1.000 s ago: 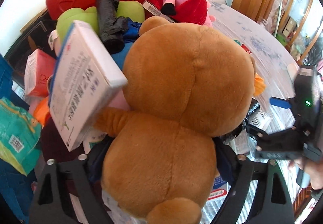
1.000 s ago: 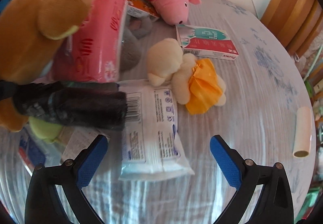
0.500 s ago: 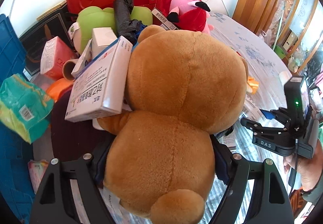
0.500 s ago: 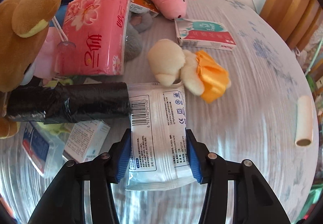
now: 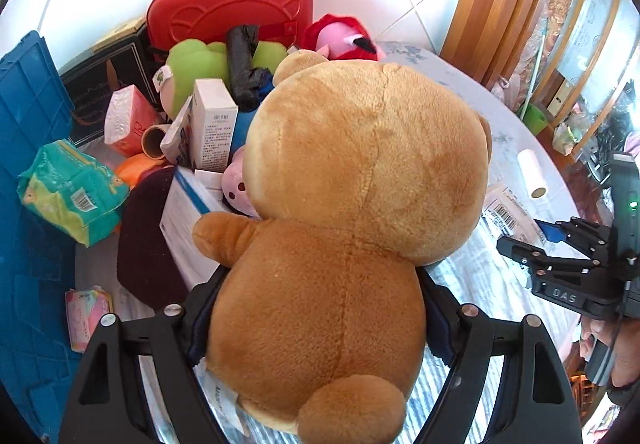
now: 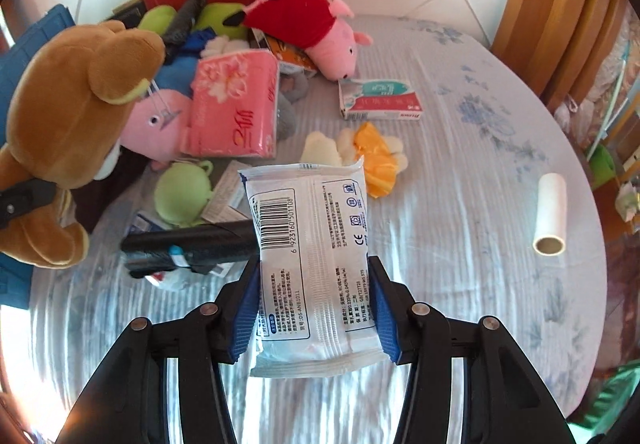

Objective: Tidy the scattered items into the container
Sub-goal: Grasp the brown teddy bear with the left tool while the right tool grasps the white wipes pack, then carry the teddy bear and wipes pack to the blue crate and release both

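Note:
My left gripper (image 5: 316, 308) is shut on a big brown teddy bear (image 5: 352, 212) and holds it up above the pile of items; the bear also shows at the left of the right wrist view (image 6: 72, 104). My right gripper (image 6: 314, 308) is shut on a white wet-wipes pack (image 6: 312, 264), lifted off the table. The blue container (image 5: 28, 164) stands at the left. The right gripper also shows at the right edge of the left wrist view (image 5: 568, 264).
On the flowered tablecloth (image 6: 480, 164) lie a pink tissue pack (image 6: 234, 104), a pig plush (image 6: 316, 28), a red case (image 5: 232, 16), a black roll (image 6: 192, 244), a small cream plush (image 6: 356, 148), a flat box (image 6: 378, 100), a white tube (image 6: 550, 212) and a green packet (image 5: 68, 192).
My left gripper has lifted the bear up and back from the pile. My right gripper has closed on the wipes pack and raised it off the table.

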The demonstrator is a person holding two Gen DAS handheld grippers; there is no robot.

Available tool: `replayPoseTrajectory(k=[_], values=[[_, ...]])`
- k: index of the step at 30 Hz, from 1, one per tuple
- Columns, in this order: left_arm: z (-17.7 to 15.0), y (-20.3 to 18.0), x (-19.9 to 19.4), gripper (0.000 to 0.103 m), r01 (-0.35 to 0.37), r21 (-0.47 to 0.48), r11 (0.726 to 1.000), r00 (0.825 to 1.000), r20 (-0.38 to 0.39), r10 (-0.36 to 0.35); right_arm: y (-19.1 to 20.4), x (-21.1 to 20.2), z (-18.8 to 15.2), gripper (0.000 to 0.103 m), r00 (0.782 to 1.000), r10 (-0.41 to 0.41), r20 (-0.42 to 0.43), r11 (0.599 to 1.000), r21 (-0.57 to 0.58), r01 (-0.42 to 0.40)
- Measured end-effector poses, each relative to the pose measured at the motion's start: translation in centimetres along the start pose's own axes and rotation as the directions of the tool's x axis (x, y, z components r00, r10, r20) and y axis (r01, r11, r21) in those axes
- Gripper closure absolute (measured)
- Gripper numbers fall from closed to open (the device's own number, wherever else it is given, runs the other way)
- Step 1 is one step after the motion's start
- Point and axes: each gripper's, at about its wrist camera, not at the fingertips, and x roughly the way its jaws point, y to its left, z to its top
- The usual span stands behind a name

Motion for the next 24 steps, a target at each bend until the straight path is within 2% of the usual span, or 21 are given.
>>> replayPoseTrajectory(k=[5, 13, 18, 24], values=[[-0.2, -0.4, -3.0, 0.022, -0.004, -0.007, 1.0, 0.999, 0.04, 0.004, 0.9, -5.0, -0.1, 0.054, 0.998, 0.012, 0.064, 1.0, -0.001, -0.012], [-0.7, -1.2, -8.6, 0.022, -0.086, 0.005, 0.996, 0.993, 0.087, 0.085, 2.8, -11.8, 0.0, 0.054, 0.99, 0.039, 0.137, 0.999, -0.024, -0.036], [-1.0, -1.1, -11.8, 0.022, -0.124, -0.004, 0.992, 0.985, 0.121, 0.124, 4.3, -14.8, -0.2, 0.054, 0.983, 0.058, 0.176, 0.998, -0.047, -0.05], [-1.9, -0.3, -13.2, 0.022, -0.131, -0.019, 0.991, 0.982, 0.135, 0.133, 5.5, -16.8, -0.7, 0.054, 0.978, 0.062, 0.199, 0.996, -0.072, -0.049]])
